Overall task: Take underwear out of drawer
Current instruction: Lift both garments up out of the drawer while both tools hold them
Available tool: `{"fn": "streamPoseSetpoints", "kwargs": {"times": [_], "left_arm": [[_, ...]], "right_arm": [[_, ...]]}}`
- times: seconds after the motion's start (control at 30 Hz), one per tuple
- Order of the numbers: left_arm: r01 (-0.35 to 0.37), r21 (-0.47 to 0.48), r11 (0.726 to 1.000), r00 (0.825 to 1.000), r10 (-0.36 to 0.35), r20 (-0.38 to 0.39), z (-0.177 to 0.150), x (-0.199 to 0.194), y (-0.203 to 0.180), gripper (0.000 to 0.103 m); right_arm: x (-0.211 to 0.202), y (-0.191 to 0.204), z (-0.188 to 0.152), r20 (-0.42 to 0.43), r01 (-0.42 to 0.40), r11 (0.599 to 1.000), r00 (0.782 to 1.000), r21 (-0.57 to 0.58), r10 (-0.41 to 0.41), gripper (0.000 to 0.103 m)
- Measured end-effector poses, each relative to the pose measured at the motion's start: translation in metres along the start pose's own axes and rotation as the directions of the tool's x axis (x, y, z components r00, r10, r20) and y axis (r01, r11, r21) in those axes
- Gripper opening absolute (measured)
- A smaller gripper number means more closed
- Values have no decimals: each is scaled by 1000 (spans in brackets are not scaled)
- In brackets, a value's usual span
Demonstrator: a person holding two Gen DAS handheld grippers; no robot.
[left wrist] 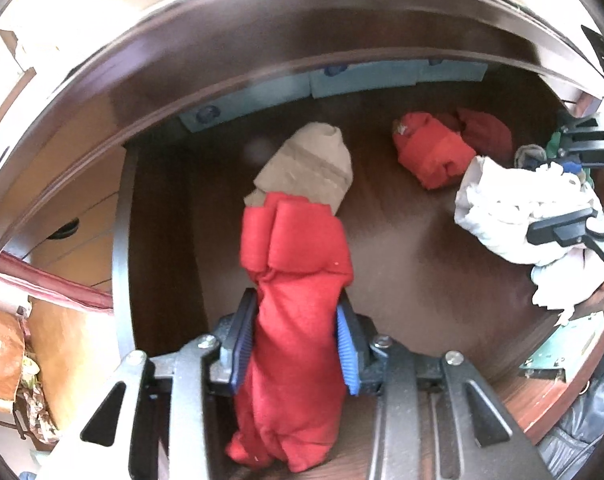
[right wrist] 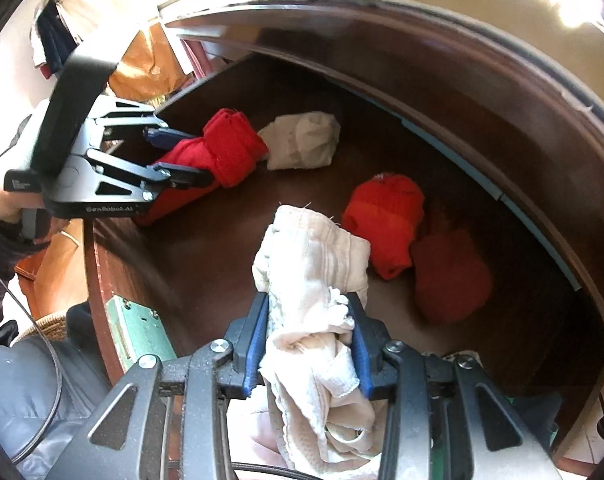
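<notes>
Mid-job: left gripper (left wrist: 296, 340) clenched on a red roll (left wrist: 298, 304), right gripper (right wrist: 307, 344) clenched on a white pair (right wrist: 313, 280), both apparently held above the drawer (left wrist: 401, 248) floor, w/ a beige roll (left wrist: 305, 166) and two red bundles (right wrist: 385, 220) left inside. Right cam alone shows the left gripper from outside, plus the 2nd bundle (right wrist: 451, 276) clearly; left cam alone shows blue packets (left wrist: 357, 78) along the back wall.

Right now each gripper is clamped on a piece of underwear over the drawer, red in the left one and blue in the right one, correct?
Not quite. The right gripper holds a white piece, not a blue one, as the right wrist view shows. The left gripper is indeed clamped on the red piece, over the drawer.
</notes>
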State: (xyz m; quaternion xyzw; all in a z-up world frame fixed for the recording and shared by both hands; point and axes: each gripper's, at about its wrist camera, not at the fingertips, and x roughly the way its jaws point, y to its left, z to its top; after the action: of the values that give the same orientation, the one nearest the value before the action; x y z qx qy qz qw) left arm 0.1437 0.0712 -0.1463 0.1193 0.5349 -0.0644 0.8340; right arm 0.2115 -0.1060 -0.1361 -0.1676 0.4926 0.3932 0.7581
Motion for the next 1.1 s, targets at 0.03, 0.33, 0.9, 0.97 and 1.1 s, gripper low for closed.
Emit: {"fn": "streamPoseSetpoints", "kwargs": {"times": [0.03,0.33,0.9,0.97,1.1], "left_arm": [[1,-6,1000,1000,-1,9,-1,0,0,35],[15,-94,995,993,-4,119,-9,-20,1,35],[0,-134,991,970,33,242,-13,-52,-22,34],[-2,-137,991,966,37,256,-13,-56,-24,34],[-8,-142,990,958,48,284,-17,-66,-28,34]], "right_arm": [[-2,1,-1,9,4,1000,1000,-3,-4,39],[-21,3,-9,73,28,1000,997,-3,-27,39],[-49,6,-21,171,41,999,984,1,-41,39],[-53,7,-24,185,46,999,982,-3,-45,39],[-62,10,-30,219,57,998,974,-13,-53,39]]}}
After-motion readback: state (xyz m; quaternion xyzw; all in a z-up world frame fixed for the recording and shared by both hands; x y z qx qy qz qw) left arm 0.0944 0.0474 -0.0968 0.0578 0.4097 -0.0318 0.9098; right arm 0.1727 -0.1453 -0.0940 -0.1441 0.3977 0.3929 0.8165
